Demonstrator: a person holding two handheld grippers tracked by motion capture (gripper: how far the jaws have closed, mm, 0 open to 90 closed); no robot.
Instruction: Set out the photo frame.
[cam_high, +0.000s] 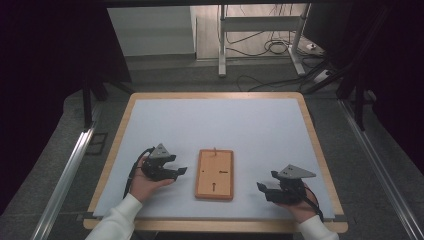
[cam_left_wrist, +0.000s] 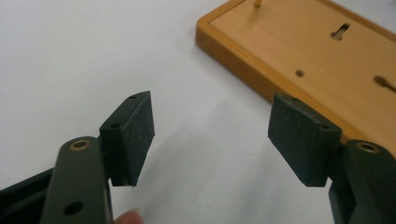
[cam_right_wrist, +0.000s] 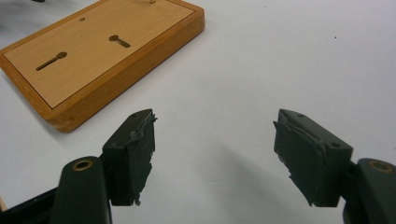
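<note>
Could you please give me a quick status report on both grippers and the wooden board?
Left gripper open, empty. Right gripper open, empty. Flat rectangular wooden board lies untouched between them. Nothing in the way.

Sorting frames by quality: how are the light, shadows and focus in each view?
High view: dim and soft, room edges nearly black, the white mat evenly lit. Left gripper view: bright mat, the board slightly soft, faint shadow under the left tongs. Right gripper view: board fairly sharp, soft shadow below the right tongs; no glare.
</note>
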